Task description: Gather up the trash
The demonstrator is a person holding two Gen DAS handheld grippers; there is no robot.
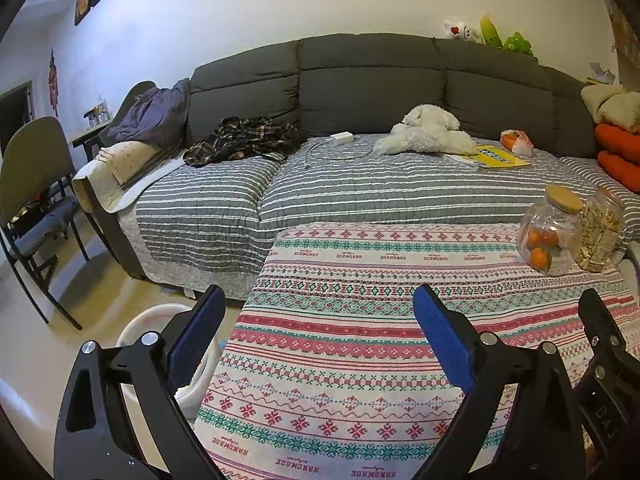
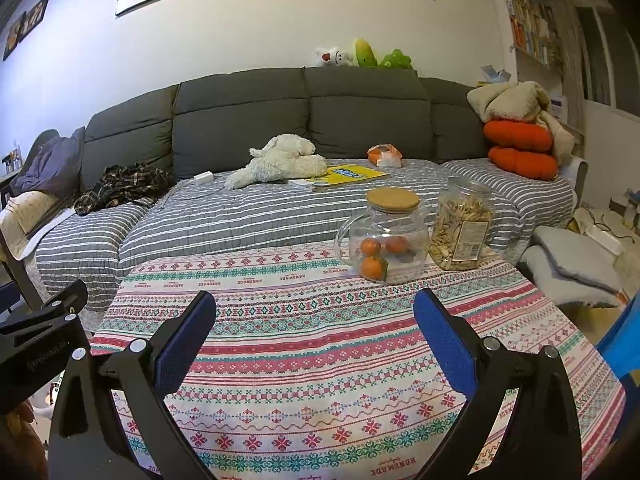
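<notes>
Both tongs, left tongs (image 1: 320,312) and right tongs (image 2: 316,316), gape wide and empty over the desk (image 2: 304,344); orange wrapper (image 2: 385,155) on the sofa at one o'clock

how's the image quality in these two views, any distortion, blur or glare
Left wrist view: strong fisheye bending of the sofa, dark vignette corners, sharp focus, open left claw crisp. Right wrist view: same barrel curve, soft glare on the glass jar, bluish cast on the wall at left, no motion blur.

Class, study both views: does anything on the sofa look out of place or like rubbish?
Yes: a crumpled orange-and-white bag lies on the sofa beside the yellow book. A plaid shirt is also heaped untidily at the far end.
</notes>
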